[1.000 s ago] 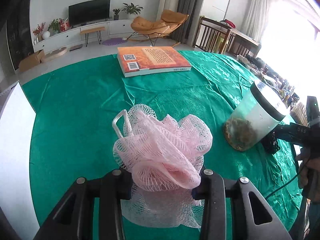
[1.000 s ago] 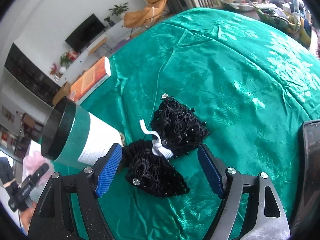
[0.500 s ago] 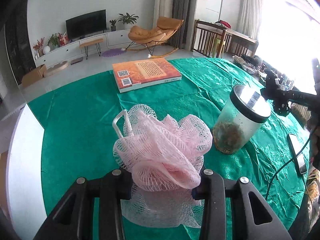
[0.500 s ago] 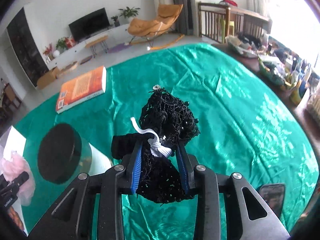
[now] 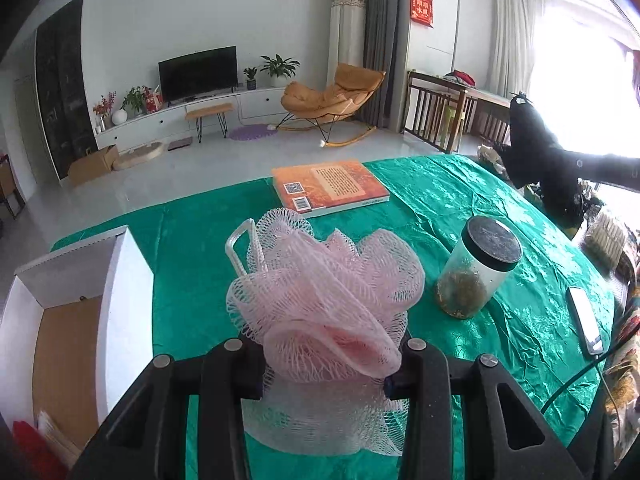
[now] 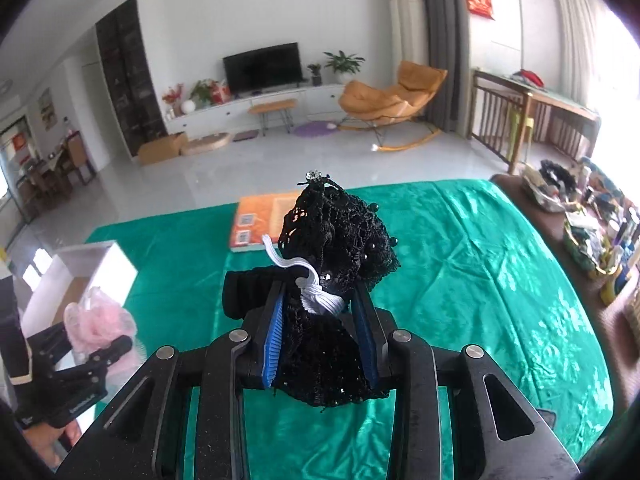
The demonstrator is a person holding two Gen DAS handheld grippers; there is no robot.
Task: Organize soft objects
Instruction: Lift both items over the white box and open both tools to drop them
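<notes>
Living room behind: one dark TV (image 6: 262, 67) on a white low cabinet, one orange rocking chair (image 5: 330, 98), one red wall hanging (image 5: 421, 7) with writing too small to read.

Bench (image 5: 440, 208) covered in glossy green cloth, patterned.

One white open box (image 5: 120, 280) at the bench's left edge, brown inner floor; something red and some pale paper sit in its near corner, can't tell what they are.

One orange book (image 5: 330, 190) lying flat at the far side, back cover up: QR code, barcode, block of text, none legible.

One clear jar (image 5: 476, 270) with black lid, upright, right of centre; brownish-green stuff in the bottom third.

One phone (image 5: 585, 320) face up near the right edge, cable running off it.

Soft items, two:
- pink mesh bath pouf (image 5: 320, 300) with white loop handle, clamped in the left claw (image 5: 324, 372). Jaws closed partway, squeezing its lower folds; held up off the cloth, just right of the box.
- black lace piece (image 6: 332, 264) with beads and a white elastic band, pinched in the right claw (image 6: 320, 328). Blue pads nearly together on it; held high above the bench, the book behind it.

Right-wrist view also shows a hand (image 6: 44, 436) at lower left on the left claw's grip.
</notes>
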